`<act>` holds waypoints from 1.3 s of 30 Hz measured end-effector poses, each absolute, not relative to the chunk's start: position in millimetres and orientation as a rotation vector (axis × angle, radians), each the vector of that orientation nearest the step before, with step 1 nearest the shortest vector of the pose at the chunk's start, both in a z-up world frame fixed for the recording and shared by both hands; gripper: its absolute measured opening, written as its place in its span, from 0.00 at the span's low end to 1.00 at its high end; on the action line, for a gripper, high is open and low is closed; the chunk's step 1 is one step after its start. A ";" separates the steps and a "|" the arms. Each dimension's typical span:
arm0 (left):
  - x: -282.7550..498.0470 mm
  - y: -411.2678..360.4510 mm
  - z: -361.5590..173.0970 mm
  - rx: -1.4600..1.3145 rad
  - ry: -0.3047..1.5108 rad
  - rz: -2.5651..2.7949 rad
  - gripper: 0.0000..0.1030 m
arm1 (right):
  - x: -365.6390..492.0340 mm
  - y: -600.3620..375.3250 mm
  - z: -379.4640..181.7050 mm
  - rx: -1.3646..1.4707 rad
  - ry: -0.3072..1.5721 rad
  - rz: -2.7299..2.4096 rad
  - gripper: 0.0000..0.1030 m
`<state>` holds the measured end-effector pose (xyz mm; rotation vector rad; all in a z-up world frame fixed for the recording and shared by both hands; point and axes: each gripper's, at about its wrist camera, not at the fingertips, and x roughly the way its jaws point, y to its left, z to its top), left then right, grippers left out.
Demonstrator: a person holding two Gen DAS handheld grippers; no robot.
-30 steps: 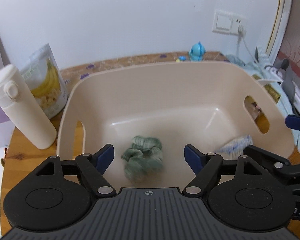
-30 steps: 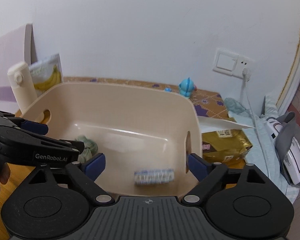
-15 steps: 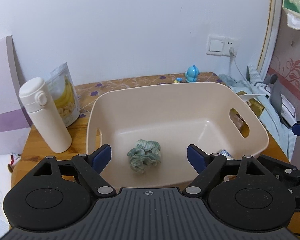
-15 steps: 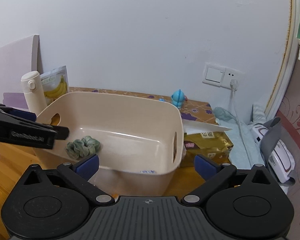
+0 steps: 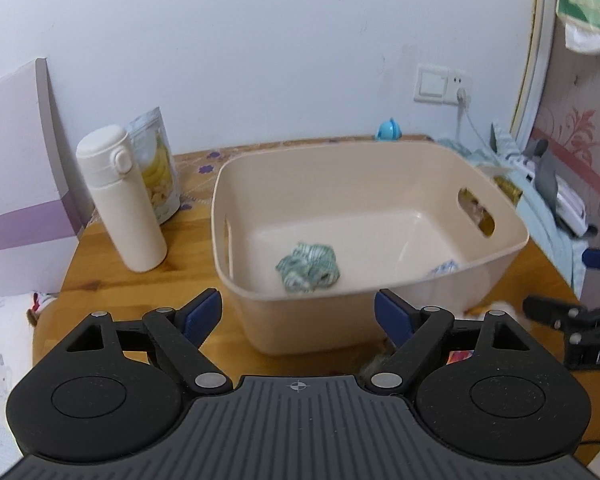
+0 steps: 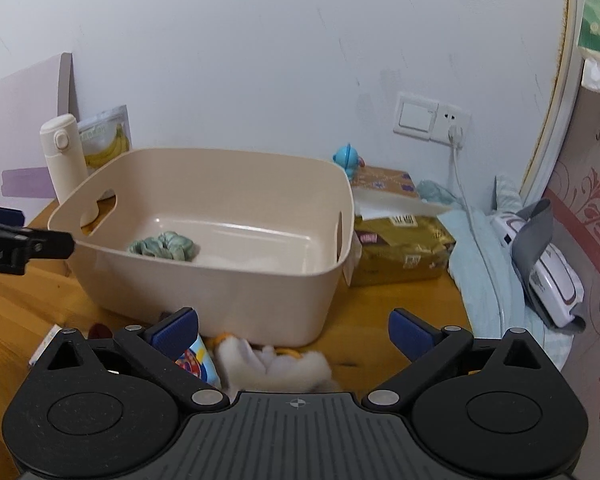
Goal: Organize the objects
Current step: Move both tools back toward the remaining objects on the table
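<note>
Bin [image 5: 496,258] is sitting on the wooden table [image 5: 112,280], beige plastic with cut-out handles, upright. Green scrunchie [image 5: 307,266] is lying on the bin floor toward its left half. A small blue-white patterned item [image 5: 444,269] is peeking over the rim at the bin's near-right corner; too hidden to identify. Left gripper [image 5: 298,312] is hanging just in front of the bin, jaws spread wide, holding nothing. Right gripper [image 6: 294,330] is hanging near the bin's front right, jaws also wide apart and empty. Below it a fluffy white-and-orange plush [image 6: 276,364] and a colourful packet [image 6: 198,364] are lying on the table just in front of the bin. White flask [image 5: 120,196] is standing upright left of the bin, banana-print pouch [image 5: 158,172] behind it. Gold packet [image 6: 400,244] is sitting just right of the bin.
</note>
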<state>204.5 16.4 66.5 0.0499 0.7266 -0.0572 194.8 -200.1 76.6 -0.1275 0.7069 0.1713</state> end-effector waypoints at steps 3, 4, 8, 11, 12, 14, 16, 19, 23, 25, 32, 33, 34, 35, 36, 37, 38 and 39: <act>199.2 16.2 55.9 0.081 0.752 -0.058 0.83 | 192.8 -202.1 68.8 -0.137 0.727 0.166 1.00; 197.8 17.1 51.7 0.085 0.761 -0.058 0.83 | 191.9 -202.7 66.2 -0.142 0.734 0.162 1.00; 192.7 21.3 34.8 0.077 0.801 -0.054 0.83 | 189.7 -205.8 59.3 -0.151 0.752 0.149 1.00; 190.7 25.5 23.9 0.060 0.830 -0.052 0.83 | 187.3 -208.9 54.7 -0.153 0.764 0.142 1.00; 189.7 27.4 20.1 0.054 0.839 -0.052 0.83 | 186.9 -209.7 52.9 -0.156 0.768 0.138 1.00; 188.5 29.3 14.8 0.048 0.855 -0.048 0.83 | 186.6 -212.6 48.0 -0.161 0.781 0.128 1.00; 187.7 30.9 8.5 0.045 0.873 -0.045 0.83 | 187.1 -215.3 43.3 -0.158 0.796 0.124 1.00; 185.8 32.1 0.7 0.045 0.898 -0.039 0.83 | 187.0 -219.0 35.3 -0.150 0.823 0.121 1.00; 184.3 34.3 -8.4 0.042 0.923 -0.036 0.83 | 185.1 -220.6 26.2 -0.157 0.849 0.112 1.00; 184.1 34.7 -13.0 0.042 0.936 -0.033 0.83 | 185.2 -222.4 22.2 -0.155 0.861 0.111 1.00; 186.0 37.1 -26.7 0.034 0.973 -0.032 0.83 | 187.5 -223.4 8.3 -0.159 0.896 0.102 1.00; 186.7 38.0 -29.1 0.027 0.980 -0.031 0.83 | 187.8 -223.4 6.2 -0.161 0.903 0.102 1.00; 187.4 38.9 -31.4 0.020 0.987 -0.031 0.83 | 188.4 -223.1 3.4 -0.165 0.912 0.104 1.00; 187.7 39.8 -33.3 0.010 0.992 -0.035 0.83 | 188.8 -222.4 1.3 -0.170 0.920 0.104 1.00; 189.1 40.9 -36.1 0.003 1.000 -0.037 0.83 | 189.3 -222.0 -0.8 -0.175 0.927 0.104 1.00; 189.5 41.2 -38.1 0.004 1.007 -0.035 0.83 | 189.9 -221.4 -3.2 -0.181 0.933 0.103 1.00; 189.8 41.2 -40.5 0.007 1.014 -0.035 0.83 | 190.3 -221.1 -4.8 -0.184 0.937 0.103 1.00; 190.4 41.3 -43.5 0.013 1.022 -0.032 0.83 | 190.8 -220.9 -6.4 -0.185 0.941 0.103 1.00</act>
